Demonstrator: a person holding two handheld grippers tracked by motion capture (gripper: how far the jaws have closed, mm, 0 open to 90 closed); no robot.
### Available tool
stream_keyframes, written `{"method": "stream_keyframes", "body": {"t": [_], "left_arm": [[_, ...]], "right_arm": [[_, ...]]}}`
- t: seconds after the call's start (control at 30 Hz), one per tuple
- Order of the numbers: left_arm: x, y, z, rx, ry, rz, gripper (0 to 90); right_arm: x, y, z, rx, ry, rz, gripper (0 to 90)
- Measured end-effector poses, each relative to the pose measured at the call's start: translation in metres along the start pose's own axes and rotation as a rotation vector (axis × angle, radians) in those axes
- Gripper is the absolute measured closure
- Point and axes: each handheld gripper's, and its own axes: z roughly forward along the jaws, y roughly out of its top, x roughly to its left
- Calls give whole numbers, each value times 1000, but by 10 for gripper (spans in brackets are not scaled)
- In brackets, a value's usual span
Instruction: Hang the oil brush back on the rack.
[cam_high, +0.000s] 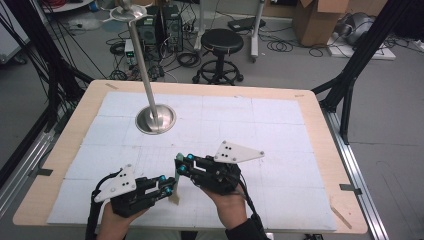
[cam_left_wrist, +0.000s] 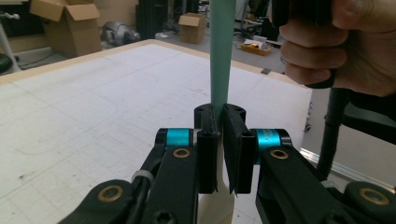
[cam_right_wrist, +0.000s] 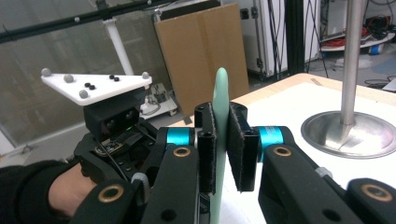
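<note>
A thin flat green stick (cam_high: 174, 196) with a cream end stands nearly upright between my two grippers at the table's near middle. My left gripper (cam_high: 169, 186) is shut on its lower part. In the left gripper view its jaws (cam_left_wrist: 219, 116) pinch the stick (cam_left_wrist: 221, 56), whose green length rises above them while the cream end shows below. My right gripper (cam_high: 181, 164) is shut on the upper part. In the right gripper view the stick's rounded green tip (cam_right_wrist: 220, 84) pokes out above the closed right gripper (cam_right_wrist: 220, 116).
A steel stand with a round base (cam_high: 155, 119) and a tall pole rises at the table's back left; the base (cam_right_wrist: 348, 133) lies close to the right of the right gripper's jaws. White gridded mat (cam_high: 260, 130) covers the wooden table. A stool (cam_high: 221, 42) and boxes stand beyond.
</note>
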Motion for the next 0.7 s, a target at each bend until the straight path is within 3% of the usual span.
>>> {"method": "stream_keyframes", "body": {"t": [0.07,0.17,0.27,0.37,0.53,0.7], "left_arm": [[3,0,-1,-23,-61,-25,808],[6,1,-1,-45,-126,-62,588],[8,3,-1,-35,-166,-62,496],[8,4,-1,-33,-212,-59,492],[6,6,-1,-38,-309,-53,580],[7,5,-2,-36,-357,-54,682]], "right_arm": [[0,1,-1,-1,18,3,827],[-1,4,-3,0,36,-1,827],[-1,8,-5,-1,72,-10,827],[0,10,-5,5,126,-18,827],[0,11,-1,18,274,-46,826],[-1,10,2,24,335,-41,826]]}}
